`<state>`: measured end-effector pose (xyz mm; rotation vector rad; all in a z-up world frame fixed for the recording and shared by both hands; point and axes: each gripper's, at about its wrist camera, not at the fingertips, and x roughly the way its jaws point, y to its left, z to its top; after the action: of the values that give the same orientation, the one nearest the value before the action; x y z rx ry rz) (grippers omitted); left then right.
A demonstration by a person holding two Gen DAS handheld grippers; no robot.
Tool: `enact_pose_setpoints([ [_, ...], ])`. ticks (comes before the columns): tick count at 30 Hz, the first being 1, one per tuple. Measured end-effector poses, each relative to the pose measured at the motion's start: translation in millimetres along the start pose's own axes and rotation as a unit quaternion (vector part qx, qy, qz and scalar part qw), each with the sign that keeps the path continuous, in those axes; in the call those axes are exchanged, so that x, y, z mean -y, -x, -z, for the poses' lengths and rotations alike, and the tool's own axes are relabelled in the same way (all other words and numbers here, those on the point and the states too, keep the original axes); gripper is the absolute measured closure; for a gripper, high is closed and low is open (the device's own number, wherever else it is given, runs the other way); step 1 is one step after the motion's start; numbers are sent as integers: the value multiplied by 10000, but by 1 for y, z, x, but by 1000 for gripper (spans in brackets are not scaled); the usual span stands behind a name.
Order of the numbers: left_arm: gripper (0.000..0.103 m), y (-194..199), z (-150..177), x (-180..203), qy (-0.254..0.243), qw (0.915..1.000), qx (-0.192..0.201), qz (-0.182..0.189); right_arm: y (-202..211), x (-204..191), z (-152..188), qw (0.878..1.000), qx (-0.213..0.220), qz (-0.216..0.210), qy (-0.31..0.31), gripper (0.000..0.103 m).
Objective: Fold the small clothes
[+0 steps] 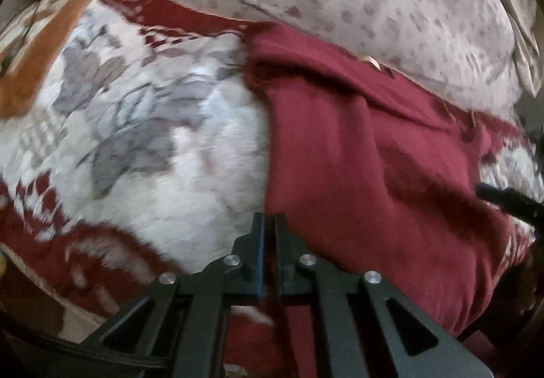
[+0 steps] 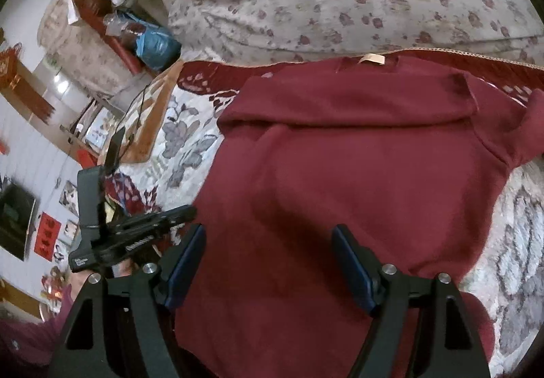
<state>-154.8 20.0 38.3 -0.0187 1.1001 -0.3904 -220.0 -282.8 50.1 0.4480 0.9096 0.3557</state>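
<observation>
The maroon sweater (image 2: 357, 157) lies flat on the patterned blanket (image 2: 190, 143), collar label at the end farthest from the fingers, so its long axis runs straight ahead of both tools. The right gripper (image 2: 268, 262) hangs over the near hem, fingers spread wide, nothing between them. The left gripper (image 1: 268, 242) sits at the sweater's left edge, fingers pressed nearly together; whether they pinch cloth cannot be told. The left tool looks nearer an edge, so a sideways fold likely starts there.
</observation>
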Motion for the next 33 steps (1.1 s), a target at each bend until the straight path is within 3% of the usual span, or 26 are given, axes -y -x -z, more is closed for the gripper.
enact_pose_setpoints([
  [6,98,2,-7,20,-339,9992,-10,-234,1,9,-6,9997,-50,244,-4,22],
  [7,94,6,-9,24,-410,9987,69,-300,4,12,-10,9990,-80,438,57,22],
  [9,74,13,-19,33,-548,9978,169,-333,14,22,-18,9967,18,798,128,22],
  [11,46,18,-33,40,-553,9979,299,-152,30,40,-32,9925,234,1196,21,22],
  [15,40,11,-72,61,-591,9958,641,-273,46,89,-66,9773,509,2009,-440,22],
  [18,35,-7,-103,70,-573,9939,792,-506,37,124,-89,9722,540,2122,-827,25],
  [20,35,-26,-123,72,-443,9936,780,-687,22,140,-102,9696,537,2164,-1013,42],
  [21,35,-36,-132,70,-351,9939,749,-731,16,144,-105,9688,512,2205,-1009,45],
  [24,35,-66,-145,62,-150,9932,628,-971,-11,151,-114,9697,298,2299,-772,67],
  [26,35,-87,-145,52,-64,9924,459,-1136,-24,148,-114,9679,235,2467,-412,92],
  [29,26,-104,-142,41,31,9927,283,-1174,-20,152,-110,9592,445,2789,-114,93],
  [33,21,-109,-145,37,141,9921,315,-1203,-23,169,-108,9506,334,3079,-206,96],
])
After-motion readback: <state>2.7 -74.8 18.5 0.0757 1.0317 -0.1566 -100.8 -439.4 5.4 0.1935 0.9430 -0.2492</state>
